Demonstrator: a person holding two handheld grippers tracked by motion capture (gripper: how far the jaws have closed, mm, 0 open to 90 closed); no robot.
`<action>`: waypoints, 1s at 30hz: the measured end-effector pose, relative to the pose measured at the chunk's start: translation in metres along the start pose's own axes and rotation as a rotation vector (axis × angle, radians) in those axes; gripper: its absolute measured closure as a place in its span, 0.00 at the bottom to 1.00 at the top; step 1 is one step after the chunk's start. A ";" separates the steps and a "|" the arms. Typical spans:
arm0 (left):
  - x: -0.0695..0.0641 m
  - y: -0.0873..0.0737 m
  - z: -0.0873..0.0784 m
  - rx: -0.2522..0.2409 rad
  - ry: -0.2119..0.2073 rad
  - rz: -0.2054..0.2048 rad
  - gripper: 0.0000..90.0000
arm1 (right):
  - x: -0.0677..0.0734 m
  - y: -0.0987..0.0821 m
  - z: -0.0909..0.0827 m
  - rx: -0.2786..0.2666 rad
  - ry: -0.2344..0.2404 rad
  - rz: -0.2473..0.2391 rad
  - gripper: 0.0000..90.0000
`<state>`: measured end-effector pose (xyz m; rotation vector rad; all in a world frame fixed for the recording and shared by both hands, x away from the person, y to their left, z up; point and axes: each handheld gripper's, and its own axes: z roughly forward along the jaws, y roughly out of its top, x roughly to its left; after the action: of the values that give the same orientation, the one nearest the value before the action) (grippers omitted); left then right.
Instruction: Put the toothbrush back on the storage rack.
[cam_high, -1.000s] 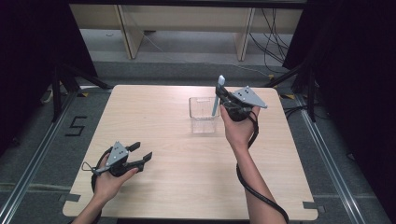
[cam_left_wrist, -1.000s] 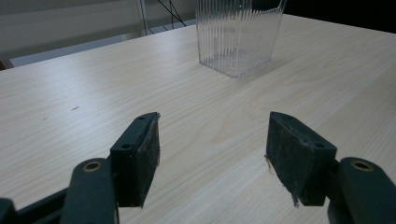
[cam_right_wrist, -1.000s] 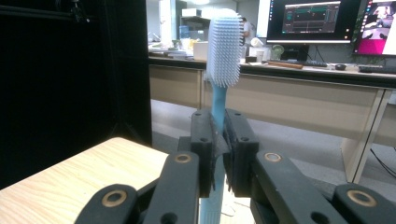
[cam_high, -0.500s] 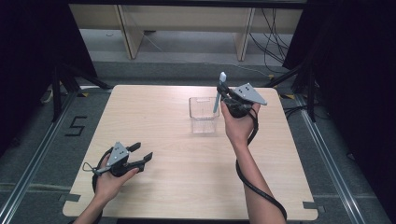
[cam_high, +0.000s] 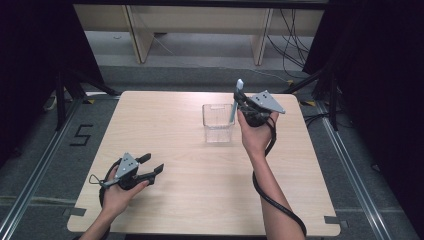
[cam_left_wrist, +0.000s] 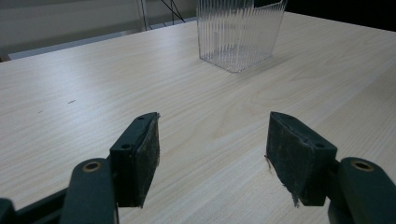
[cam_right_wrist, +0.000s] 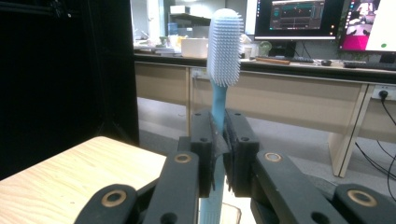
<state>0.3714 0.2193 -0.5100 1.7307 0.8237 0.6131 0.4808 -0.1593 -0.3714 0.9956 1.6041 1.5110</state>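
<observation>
My right gripper (cam_high: 239, 102) is raised above the table at the right edge of a clear ribbed plastic cup (cam_high: 218, 122), shut on a light-blue toothbrush (cam_high: 235, 102). In the right gripper view the toothbrush (cam_right_wrist: 223, 60) stands upright between the pads, bristle head on top, and the right gripper (cam_right_wrist: 218, 149) is clamped on its handle. The handle's lower end hangs beside or just inside the cup's right rim; which of the two I cannot tell. My left gripper (cam_high: 152, 165) rests low near the table's front left, open and empty. In the left gripper view the left gripper (cam_left_wrist: 212, 149) points toward the cup (cam_left_wrist: 238, 32).
The light wooden table (cam_high: 190, 200) has bare surface between the two hands. Its far edge lies just behind the cup, with a floor and shelving legs beyond. A black cable (cam_high: 272, 197) trails from the right gripper along the forearm. Desks with monitors (cam_right_wrist: 299, 18) stand farther off.
The right gripper with the toothbrush has shifted slightly up and right above the cup's edge. The left gripper has stayed put.
</observation>
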 end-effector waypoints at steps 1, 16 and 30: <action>0.000 0.000 0.000 0.000 0.001 0.000 0.38 | -0.001 -0.001 0.000 0.001 -0.005 -0.005 0.93; 0.000 -0.001 0.000 0.012 0.006 0.012 0.38 | -0.004 -0.012 0.001 0.025 0.000 -0.006 0.93; -0.001 -0.002 0.000 0.017 0.005 0.005 0.38 | -0.002 -0.025 0.004 0.047 -0.010 0.016 0.93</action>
<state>0.3709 0.2190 -0.5124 1.7476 0.8307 0.6160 0.4836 -0.1598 -0.3962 1.0430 1.6349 1.4824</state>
